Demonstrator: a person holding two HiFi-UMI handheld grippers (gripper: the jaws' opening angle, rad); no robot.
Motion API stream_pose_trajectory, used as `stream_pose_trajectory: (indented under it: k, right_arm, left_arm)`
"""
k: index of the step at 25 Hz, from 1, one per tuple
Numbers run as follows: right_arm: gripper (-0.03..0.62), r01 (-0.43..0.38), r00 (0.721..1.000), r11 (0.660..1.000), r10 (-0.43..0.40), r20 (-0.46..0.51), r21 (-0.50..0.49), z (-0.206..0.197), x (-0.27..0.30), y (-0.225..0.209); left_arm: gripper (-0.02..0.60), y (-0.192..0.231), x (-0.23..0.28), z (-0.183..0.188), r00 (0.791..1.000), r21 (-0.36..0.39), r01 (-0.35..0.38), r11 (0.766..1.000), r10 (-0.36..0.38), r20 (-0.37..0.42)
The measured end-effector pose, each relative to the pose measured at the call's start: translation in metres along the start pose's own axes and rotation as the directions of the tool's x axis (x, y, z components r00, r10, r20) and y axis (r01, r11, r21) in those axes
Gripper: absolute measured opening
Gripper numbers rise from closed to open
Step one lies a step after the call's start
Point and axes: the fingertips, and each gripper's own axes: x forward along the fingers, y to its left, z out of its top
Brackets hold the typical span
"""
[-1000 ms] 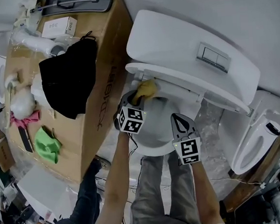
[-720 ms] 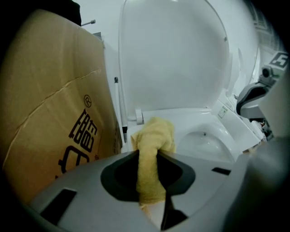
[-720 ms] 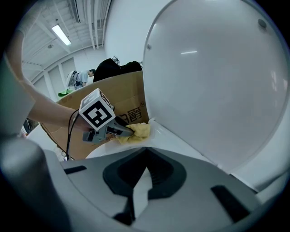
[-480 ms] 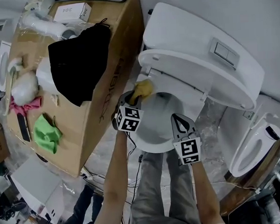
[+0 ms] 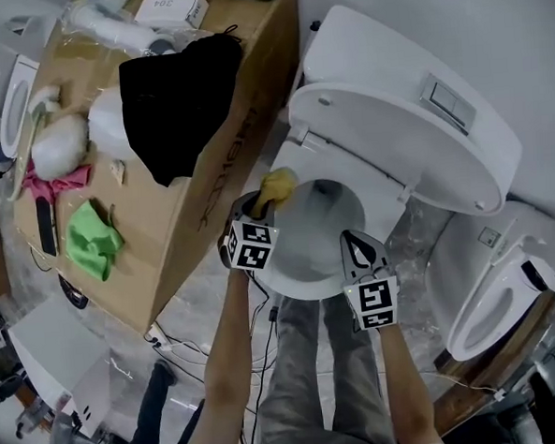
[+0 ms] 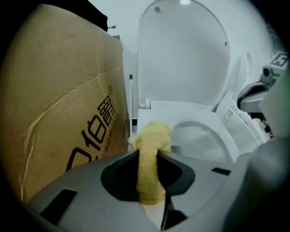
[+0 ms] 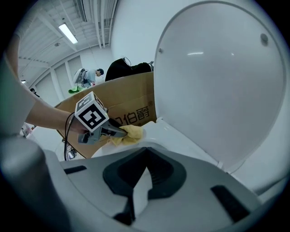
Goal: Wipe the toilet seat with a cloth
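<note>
A cardboard box (image 5: 141, 211) carries a black garment (image 5: 181, 96); near the garment's left lies a white bundle (image 5: 59, 143); below it, farther off, a pink cloth (image 5: 50, 181) and green cloth (image 5: 91, 242); above it, a small white carton (image 5: 169, 7).

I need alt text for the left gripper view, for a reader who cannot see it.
The left claw is shut on a yellow cloth at the left edge of a white toilet seat. The lid stands raised behind; a cardboard box is at left.
</note>
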Motion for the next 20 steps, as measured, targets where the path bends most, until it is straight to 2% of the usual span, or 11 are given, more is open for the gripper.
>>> stream_pose_trajectory:
  k: [6, 12, 16, 20]
  right_arm:
    - [0.008, -0.022, 1.0, 0.998, 0.022, 0.01, -0.063, 0.019, -0.038, 0.005]
    - [0.008, -0.045, 0.996, 0.989, 0.056, 0.073, -0.139, 0.085, -0.122, 0.012]
    - [0.008, -0.058, 0.986, 0.977, 0.088, 0.139, -0.204, 0.139, -0.177, 0.021]
    - [0.006, -0.045, 0.971, 0.972, 0.097, 0.219, -0.232, 0.19, -0.232, 0.027]
  left_arm:
    - [0.095, -0.02, -0.069, 0.013, 0.997, -0.058, -0.036, 0.998, 0.04, 0.063]
    - [0.096, -0.059, -0.189, 0.068, 0.981, -0.103, -0.07, 0.992, 0.087, 0.173]
    - [0.097, -0.083, -0.265, 0.118, 0.954, -0.124, -0.08, 0.989, 0.112, 0.278]
    - [0.097, -0.109, -0.337, 0.168, 0.908, -0.102, -0.083, 0.991, 0.117, 0.403]
